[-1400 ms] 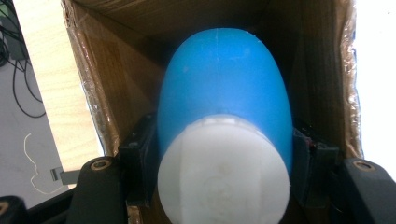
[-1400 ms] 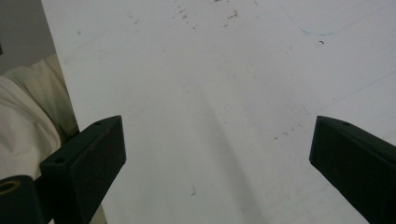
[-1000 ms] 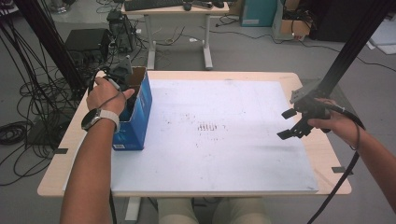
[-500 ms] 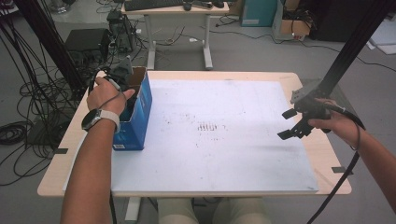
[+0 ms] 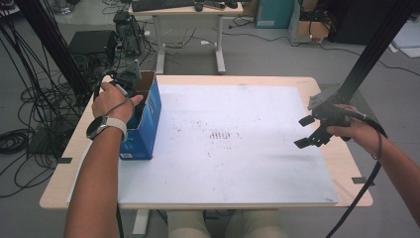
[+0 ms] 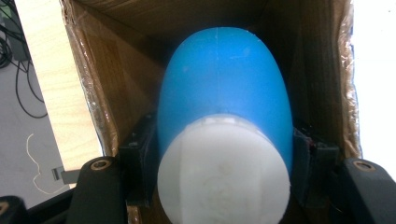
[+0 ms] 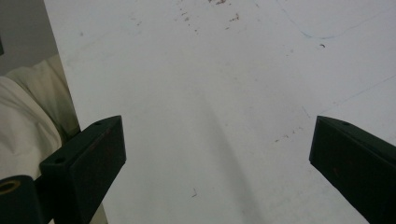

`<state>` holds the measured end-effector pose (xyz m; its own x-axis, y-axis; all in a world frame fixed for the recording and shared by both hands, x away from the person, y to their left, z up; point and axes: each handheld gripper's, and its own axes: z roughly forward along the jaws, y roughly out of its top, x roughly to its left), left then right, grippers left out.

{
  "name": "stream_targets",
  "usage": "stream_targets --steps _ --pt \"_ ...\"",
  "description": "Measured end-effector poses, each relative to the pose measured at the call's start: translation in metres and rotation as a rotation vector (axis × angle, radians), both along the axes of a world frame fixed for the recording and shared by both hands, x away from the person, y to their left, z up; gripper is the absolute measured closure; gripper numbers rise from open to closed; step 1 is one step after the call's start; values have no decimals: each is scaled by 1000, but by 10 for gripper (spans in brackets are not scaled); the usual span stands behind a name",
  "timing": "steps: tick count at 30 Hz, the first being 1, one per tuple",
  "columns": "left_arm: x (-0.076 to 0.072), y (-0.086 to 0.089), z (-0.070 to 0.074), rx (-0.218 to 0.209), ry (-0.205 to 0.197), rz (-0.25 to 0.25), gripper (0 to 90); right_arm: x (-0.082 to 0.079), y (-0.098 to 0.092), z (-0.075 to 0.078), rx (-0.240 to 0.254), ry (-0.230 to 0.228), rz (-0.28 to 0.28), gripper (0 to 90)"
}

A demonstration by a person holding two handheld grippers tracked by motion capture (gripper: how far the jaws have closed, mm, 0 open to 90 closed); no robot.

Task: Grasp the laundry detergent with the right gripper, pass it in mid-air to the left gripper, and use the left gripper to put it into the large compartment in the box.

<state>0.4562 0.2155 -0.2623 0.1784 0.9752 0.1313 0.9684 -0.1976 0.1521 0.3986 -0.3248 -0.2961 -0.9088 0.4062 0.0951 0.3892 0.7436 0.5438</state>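
A blue bottle [image 6: 219, 74] with a white cap [image 6: 222, 172] sits between the jaws of my left gripper [image 6: 223, 144], which is shut on its sides. The bottle is inside an open cardboard box [image 6: 107, 79], brown inside and blue outside. In the high view that blue box [image 5: 148, 119] stands at the left edge of the white board [image 5: 237, 163], and my left gripper [image 5: 137, 105] reaches down into it, its jaws hidden by the hand and the box wall. My right gripper [image 5: 304, 132] hovers open over the board's right edge, with nothing between its jaws [image 7: 217, 135].
The white board covers most of a wooden table [image 5: 64, 193]. Cables [image 5: 20, 139] lie on the floor at the left. Black frame poles [image 5: 54, 44] rise at both back corners. A second desk [image 5: 188, 10] stands behind. The person's lap [image 7: 28, 116] is at the near edge.
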Motion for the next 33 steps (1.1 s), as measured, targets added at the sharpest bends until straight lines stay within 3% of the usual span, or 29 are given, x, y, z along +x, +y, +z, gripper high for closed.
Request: stream_targets --steps 1,2,5,19,21,24,33 --pt "0 0 0 5 -4 -2 373 1 0 0 3 -5 8 37" --pt "0 0 0 5 -3 -2 373 -2 1 1 -9 17 -17 37" --pt "0 0 0 5 -3 -1 373 1 1 0 3 -6 11 37" --pt "0 0 0 5 -1 0 373 1 1 0 -5 0 13 37" --pt "0 0 0 3 0 -2 373 -2 1 1 -17 20 -13 38" --pt "-1 0 0 2 -1 0 374 1 1 0 -5 0 10 37" --pt "-1 1 0 2 -2 0 373 -2 1 1 -19 22 -11 38"
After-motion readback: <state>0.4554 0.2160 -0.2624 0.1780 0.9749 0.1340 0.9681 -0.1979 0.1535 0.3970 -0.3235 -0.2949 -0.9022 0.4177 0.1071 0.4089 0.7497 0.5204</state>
